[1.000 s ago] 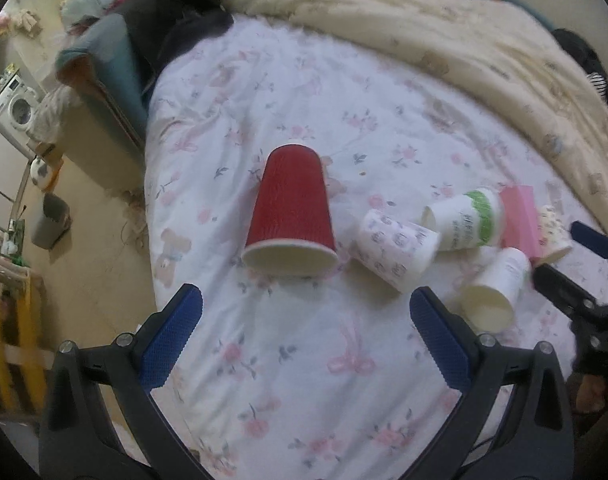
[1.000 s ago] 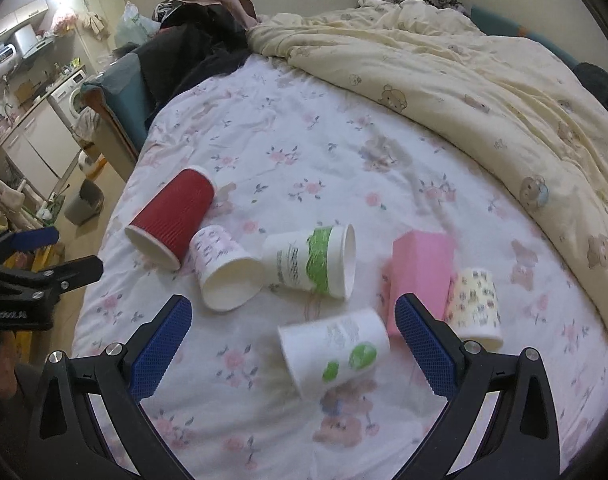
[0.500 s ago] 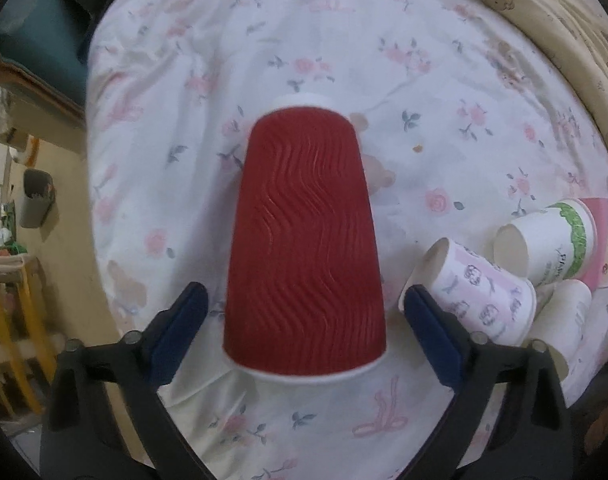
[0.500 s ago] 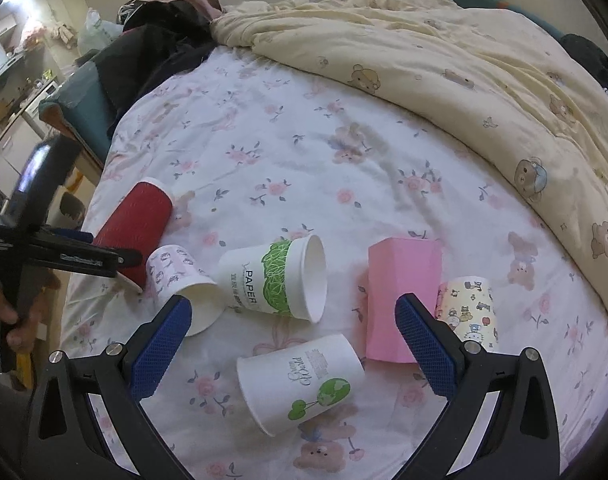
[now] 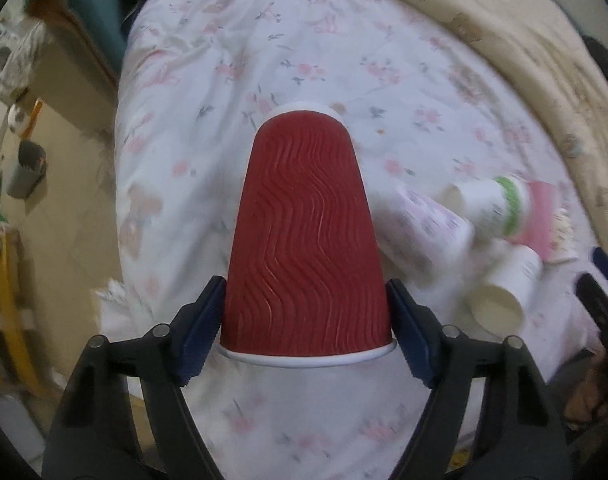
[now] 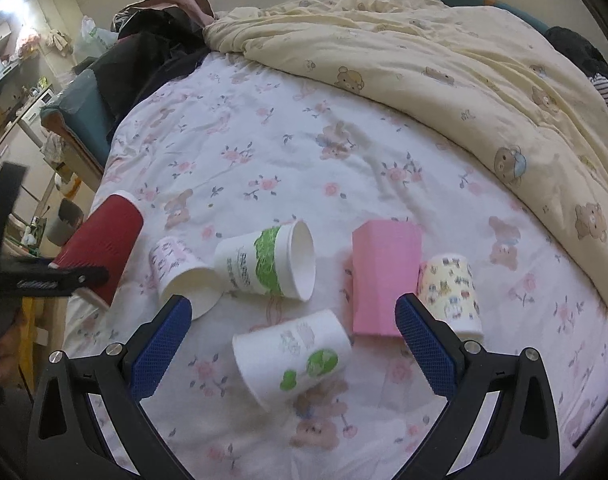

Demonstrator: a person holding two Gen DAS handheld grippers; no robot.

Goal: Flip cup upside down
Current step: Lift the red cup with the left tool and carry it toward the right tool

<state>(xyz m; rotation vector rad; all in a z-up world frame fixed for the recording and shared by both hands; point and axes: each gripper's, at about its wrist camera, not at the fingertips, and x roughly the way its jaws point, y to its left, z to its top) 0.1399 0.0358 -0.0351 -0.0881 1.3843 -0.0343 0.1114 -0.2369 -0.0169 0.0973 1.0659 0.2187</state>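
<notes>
A red ribbed paper cup (image 5: 305,240) lies on its side near the bed's left edge, its white rim toward the left wrist camera. My left gripper (image 5: 305,326) is shut on the red cup near its rim, a blue pad on each side. In the right wrist view the red cup (image 6: 104,246) shows at the far left with the left gripper (image 6: 78,276) clamped on it. My right gripper (image 6: 292,348) is open and empty, above a white cup with green dots (image 6: 294,356).
Several other paper cups lie on the floral sheet (image 6: 264,152): a purple-print cup (image 6: 180,272), a green-banded cup (image 6: 272,260), a yellow-patterned cup (image 6: 449,290), and a pink box-shaped cup (image 6: 383,276). A cream quilt (image 6: 443,60) covers the right. The bed's edge drops off at the left.
My left gripper has closed its jaws onto the red cup near its rim. The right gripper has stayed open, and its view shifted slightly.
</notes>
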